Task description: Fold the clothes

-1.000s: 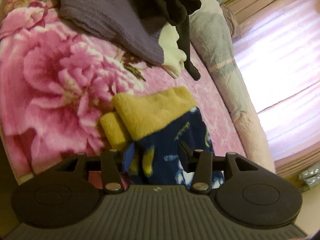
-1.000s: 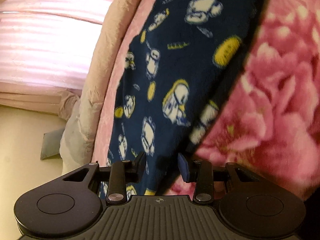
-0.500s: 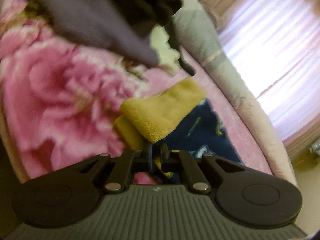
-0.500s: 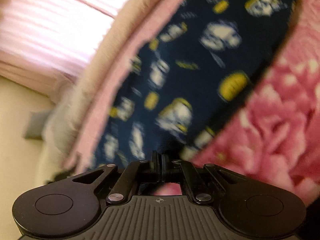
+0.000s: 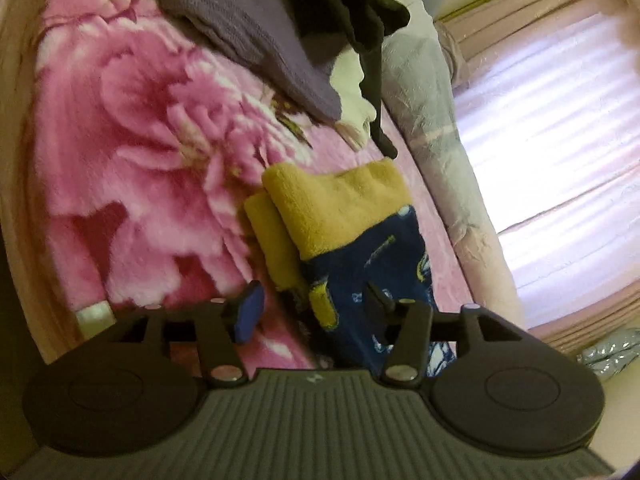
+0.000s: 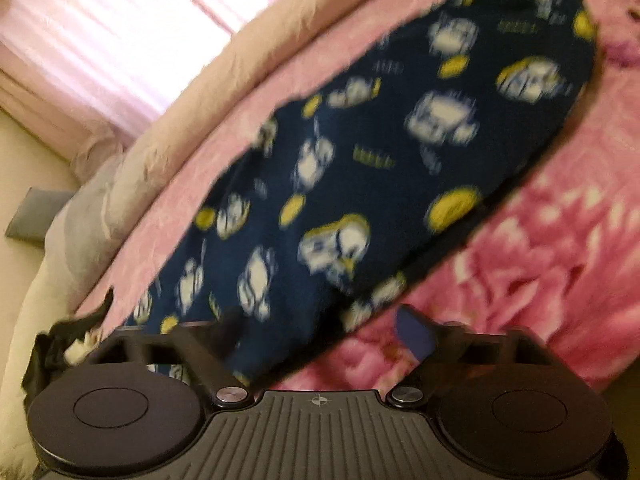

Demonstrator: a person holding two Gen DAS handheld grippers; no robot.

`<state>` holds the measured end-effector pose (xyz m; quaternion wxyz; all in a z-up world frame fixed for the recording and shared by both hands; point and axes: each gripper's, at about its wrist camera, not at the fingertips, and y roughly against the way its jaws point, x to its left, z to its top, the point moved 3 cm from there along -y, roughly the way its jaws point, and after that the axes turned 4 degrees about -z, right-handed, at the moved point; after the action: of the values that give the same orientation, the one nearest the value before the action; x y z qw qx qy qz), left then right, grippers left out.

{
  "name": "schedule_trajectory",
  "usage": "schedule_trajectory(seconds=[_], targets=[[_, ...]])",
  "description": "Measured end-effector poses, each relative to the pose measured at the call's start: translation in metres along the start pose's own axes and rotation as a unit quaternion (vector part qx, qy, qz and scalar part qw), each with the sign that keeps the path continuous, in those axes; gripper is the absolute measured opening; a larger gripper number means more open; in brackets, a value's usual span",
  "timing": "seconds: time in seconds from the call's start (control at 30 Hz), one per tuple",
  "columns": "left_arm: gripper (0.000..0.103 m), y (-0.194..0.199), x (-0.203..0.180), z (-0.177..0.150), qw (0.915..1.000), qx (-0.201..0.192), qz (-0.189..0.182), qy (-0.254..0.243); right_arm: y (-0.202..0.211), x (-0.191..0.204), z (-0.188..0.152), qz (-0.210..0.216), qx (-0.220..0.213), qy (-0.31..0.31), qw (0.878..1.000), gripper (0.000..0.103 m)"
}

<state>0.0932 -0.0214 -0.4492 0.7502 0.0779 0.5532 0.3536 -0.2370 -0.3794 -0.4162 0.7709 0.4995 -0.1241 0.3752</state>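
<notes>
The navy fleece garment printed with white and yellow cartoon figures (image 5: 360,280) lies flat on the pink flower-patterned plush blanket (image 5: 132,152) of the bed. In the left wrist view its mustard-yellow cuffs (image 5: 332,204), one stacked on the other, sit just ahead of the left gripper (image 5: 312,304), whose jaws are opening with the garment's edge lying between them, unpinched. Only this view shows the heap of grey knit and black clothes (image 5: 260,24) farther beyond. The right wrist view shows the garment's long printed body (image 6: 380,168) instead. The right gripper (image 6: 324,328) has its jaws opening wide above the fabric's near end, gripping nothing.
</notes>
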Motion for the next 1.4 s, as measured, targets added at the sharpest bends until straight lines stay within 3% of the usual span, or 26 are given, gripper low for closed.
schedule_trajectory(seconds=[0.23, 0.33, 0.43, 0.5, 0.6, 0.7, 0.77, 0.9, 1.0, 1.1, 1.13, 1.17, 1.23, 1.27, 1.4], targets=[[0.048, -0.023, -0.01, 0.001, 0.9998, -0.015, 0.007, -0.007, 0.006, -0.016, 0.005, 0.023, 0.006, -0.063, 0.998, 0.085], [0.018, -0.029, -0.017, -0.001, 0.9993, -0.02, 0.021, -0.024, 0.007, -0.023, 0.006, 0.018, 0.008, -0.074, 0.997, 0.085], [0.013, -0.031, -0.034, 0.004, 0.9968, -0.022, 0.034, -0.069, 0.012, -0.03, 0.008, 0.018, 0.007, -0.079, 0.997, 0.085], [0.012, -0.031, -0.06, 0.006, 0.9894, -0.027, 0.044, -0.136, 0.017, -0.036, 0.012, 0.016, 0.003, -0.082, 0.997, 0.085], [0.012, -0.029, -0.113, -0.001, 0.9657, -0.033, 0.038, -0.254, 0.025, -0.045, 0.02, 0.012, -0.008, -0.086, 0.996, 0.085], [0.012, -0.032, -0.176, -0.023, 0.932, -0.029, -0.007, -0.361, 0.031, -0.05, 0.03, 0.013, -0.019, -0.091, 0.996, 0.085], [0.012, -0.036, -0.216, -0.053, 0.9033, -0.018, -0.043, -0.426, 0.034, -0.053, 0.037, 0.015, -0.027, -0.094, 0.995, 0.085], [0.012, -0.035, -0.273, -0.145, 0.8241, 0.018, -0.125, -0.552, 0.038, -0.058, 0.049, 0.02, -0.04, -0.098, 0.994, 0.085], [0.014, -0.033, -0.285, -0.228, 0.7639, 0.081, -0.185, -0.613, 0.038, -0.061, 0.055, 0.023, -0.047, -0.099, 0.994, 0.085], [0.022, -0.05, -0.262, -0.309, 0.6966, 0.169, -0.179, -0.674, 0.034, -0.062, 0.058, 0.023, -0.046, -0.099, 0.994, 0.085], [0.022, -0.055, -0.251, -0.33, 0.6789, 0.192, -0.162, -0.69, 0.033, -0.062, 0.059, 0.024, -0.045, -0.099, 0.994, 0.085], [0.022, -0.056, -0.243, -0.341, 0.6711, 0.2, -0.147, -0.698, 0.031, -0.061, 0.06, 0.026, -0.042, -0.098, 0.994, 0.085], [0.026, -0.05, -0.235, -0.339, 0.6796, 0.197, -0.146, -0.691, 0.029, -0.056, 0.061, 0.033, -0.04, -0.092, 0.994, 0.085], [0.029, -0.047, -0.233, -0.335, 0.6879, 0.2, -0.148, -0.682, 0.028, -0.053, 0.062, 0.037, -0.04, -0.088, 0.995, 0.085], [0.03, -0.031, -0.242, -0.289, 0.7527, 0.225, -0.177, -0.593, 0.017, -0.035, 0.061, 0.063, -0.026, -0.065, 0.996, 0.085]])
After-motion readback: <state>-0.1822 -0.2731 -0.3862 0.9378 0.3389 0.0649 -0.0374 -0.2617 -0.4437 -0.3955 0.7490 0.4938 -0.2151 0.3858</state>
